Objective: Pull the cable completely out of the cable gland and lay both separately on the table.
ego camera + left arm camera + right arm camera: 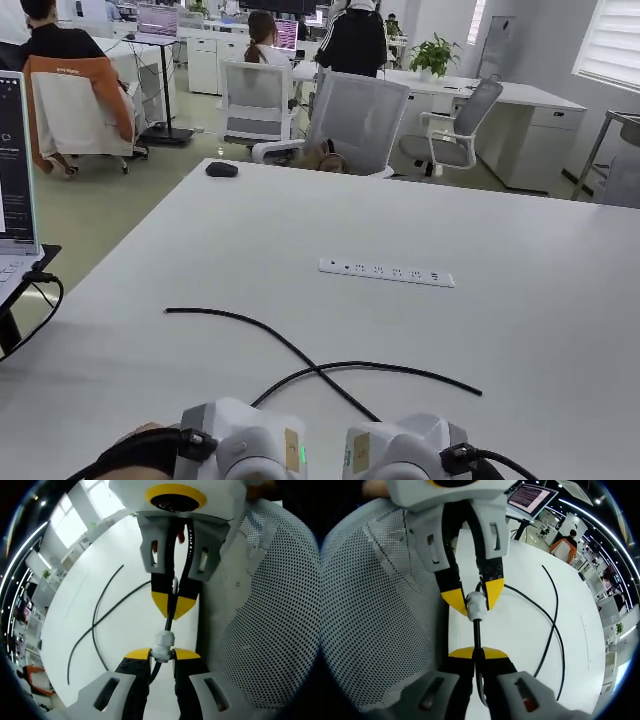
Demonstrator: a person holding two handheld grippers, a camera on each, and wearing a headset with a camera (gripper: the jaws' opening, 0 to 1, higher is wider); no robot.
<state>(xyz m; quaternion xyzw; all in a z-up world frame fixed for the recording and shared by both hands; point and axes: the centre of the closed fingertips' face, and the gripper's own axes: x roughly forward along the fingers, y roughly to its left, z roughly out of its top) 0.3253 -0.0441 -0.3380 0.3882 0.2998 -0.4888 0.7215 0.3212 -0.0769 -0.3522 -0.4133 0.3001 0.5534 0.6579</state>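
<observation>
Head view, bottom edge: left tool (245, 445) and right tool (400, 450) cut off, jaws below the frame. Black cable (400, 370) lines run behind them; one cable or two, cannot tell. Laptop (15, 180) clipped at left edge. Power strip (386, 272) markings too small to read. Left gripper view: cable gland (162, 642) lower part hidden between tool tips.

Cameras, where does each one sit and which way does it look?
Left gripper view: rides the left gripper, faces the right gripper; own jaws grip the cable gland.
Right gripper view: rides the right gripper, faces the left gripper; own jaws grip the cable.
Head view: on the person's head, looks down at the table; a hand shows.
Shared: both gripper views show cable gland and cable.
</observation>
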